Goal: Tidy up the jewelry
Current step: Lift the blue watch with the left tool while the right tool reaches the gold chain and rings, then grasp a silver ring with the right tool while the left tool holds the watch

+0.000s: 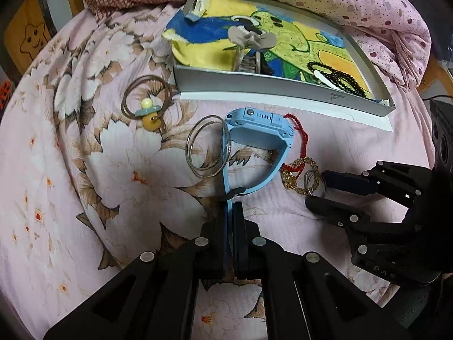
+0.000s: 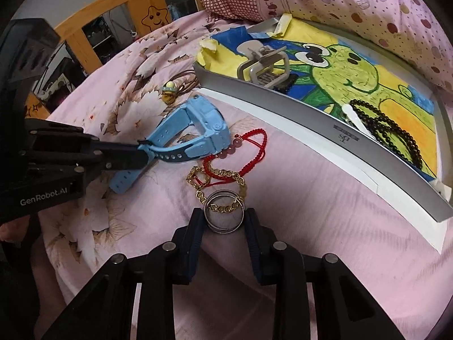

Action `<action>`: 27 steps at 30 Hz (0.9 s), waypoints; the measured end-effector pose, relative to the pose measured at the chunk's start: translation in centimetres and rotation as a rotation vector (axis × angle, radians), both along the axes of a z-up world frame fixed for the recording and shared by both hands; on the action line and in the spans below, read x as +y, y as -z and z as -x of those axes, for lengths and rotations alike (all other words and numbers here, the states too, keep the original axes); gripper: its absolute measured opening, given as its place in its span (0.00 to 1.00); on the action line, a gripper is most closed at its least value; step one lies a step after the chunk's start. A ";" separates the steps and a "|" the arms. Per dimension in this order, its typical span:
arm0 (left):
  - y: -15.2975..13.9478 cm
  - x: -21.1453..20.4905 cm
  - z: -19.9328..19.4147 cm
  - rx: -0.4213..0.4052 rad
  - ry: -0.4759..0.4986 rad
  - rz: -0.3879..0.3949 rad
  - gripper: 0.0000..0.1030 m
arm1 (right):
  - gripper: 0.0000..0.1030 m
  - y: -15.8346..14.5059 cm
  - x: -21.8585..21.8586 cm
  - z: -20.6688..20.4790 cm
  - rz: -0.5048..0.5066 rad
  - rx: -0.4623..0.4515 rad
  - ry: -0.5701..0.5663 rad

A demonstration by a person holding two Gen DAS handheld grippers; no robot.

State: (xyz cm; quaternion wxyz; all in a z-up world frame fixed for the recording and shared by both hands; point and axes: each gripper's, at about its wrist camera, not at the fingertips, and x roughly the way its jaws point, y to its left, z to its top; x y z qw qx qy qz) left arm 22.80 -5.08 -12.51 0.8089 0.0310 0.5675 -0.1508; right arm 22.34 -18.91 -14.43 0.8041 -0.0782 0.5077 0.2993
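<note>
My left gripper (image 1: 230,206) is shut on the strap of a light blue watch (image 1: 254,130), whose case rests on the pink floral bedsheet. From the right wrist view, the left gripper (image 2: 141,153) reaches in from the left with the watch (image 2: 206,124) at its tip. My right gripper (image 2: 223,221) is shut on a pair of silver rings (image 2: 225,212), which stand tilted between its pads beside a gold chain bracelet (image 2: 223,174). A red cord bracelet (image 2: 249,147) with pink beads lies tangled with the chain. The right gripper (image 1: 315,188) also shows in the left wrist view.
A shallow grey box (image 1: 254,85) lined with a frog drawing holds a black bead bracelet (image 1: 337,78) and a grey claw clip (image 1: 249,42). Thin silver hoops (image 1: 206,147) and a brown cord necklace (image 1: 147,107) lie on the sheet. Pillows and a wooden bed rail (image 2: 113,17) sit behind.
</note>
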 end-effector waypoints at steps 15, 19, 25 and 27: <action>-5.6 -0.1 2.6 -0.337 0.016 0.088 0.01 | 0.27 -4.3 -2.9 0.9 -0.115 -0.106 0.111; -6.3 -0.2 2.7 -0.367 0.020 0.117 0.01 | 0.27 -4.8 -2.9 1.3 -0.130 -0.100 0.100; -6.5 0.0 2.8 -0.378 0.019 0.128 0.01 | 0.27 -3.6 -3.5 1.6 -0.071 0.011 0.109; -6.5 0.1 2.8 -0.376 0.016 0.127 0.01 | 0.27 -2.6 -3.7 1.4 -0.055 0.075 0.118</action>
